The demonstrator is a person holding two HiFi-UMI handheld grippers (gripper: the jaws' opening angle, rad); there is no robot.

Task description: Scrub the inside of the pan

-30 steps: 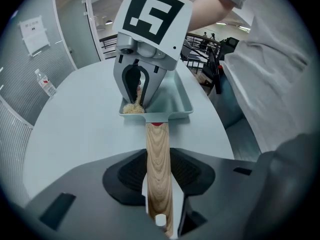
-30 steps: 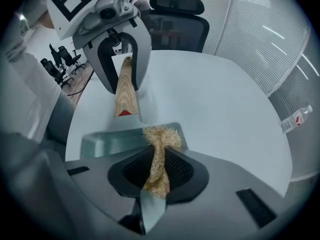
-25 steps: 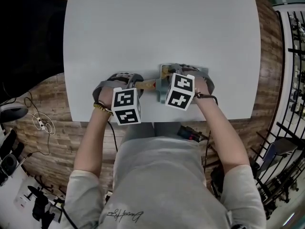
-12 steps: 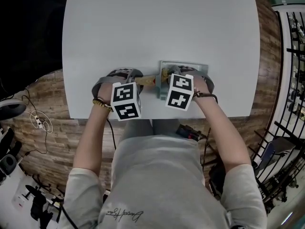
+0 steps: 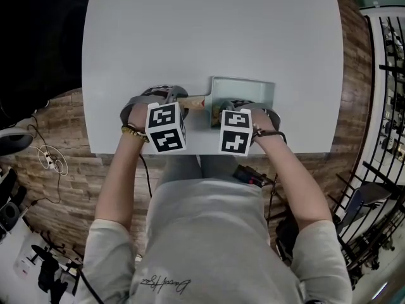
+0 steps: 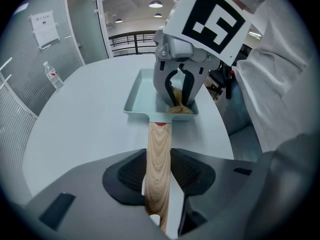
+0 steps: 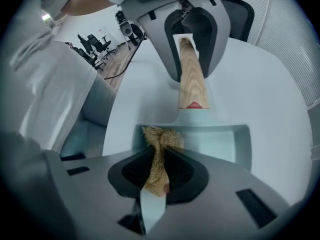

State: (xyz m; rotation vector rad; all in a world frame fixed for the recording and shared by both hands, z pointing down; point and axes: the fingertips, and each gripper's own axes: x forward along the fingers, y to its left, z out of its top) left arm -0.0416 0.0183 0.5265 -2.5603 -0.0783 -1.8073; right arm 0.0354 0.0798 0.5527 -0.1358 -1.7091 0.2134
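- Head view: your right gripper (image 5: 236, 122) has slid toward the lower edge of the frame. A second ago it sat over the pan's middle; now it is at the near wall, and the far part of the pan (image 5: 243, 88) lies bare.
- Your left gripper (image 5: 169, 109) has not moved. It clamps the handle (image 5: 193, 101), so the pan stays put near the lower edge of the table (image 5: 209, 30).
- I read this as one stroke across the pan floor, with scrubbing under way. The far corners may yet need passes.
- Left gripper view: the jaws are closed on the handle (image 6: 159, 154), with wood grain between the pads. Beyond, the right gripper (image 6: 181, 91) presses the scrubber (image 6: 179, 108) into the pan's right end.
- Right gripper view: the jaws pinch the scrubber (image 7: 159, 154), a tan fibrous wad, with its tip on the pan floor at lower centre.
- Surface: the table is pale grey, smooth and bare apart from the pan.
- Room: wood floor (image 5: 57, 182) and cables at left, black railing (image 5: 386, 75) at right. There is a bottle (image 6: 52, 75) by the glass wall and office chairs (image 7: 92, 41) at upper left.
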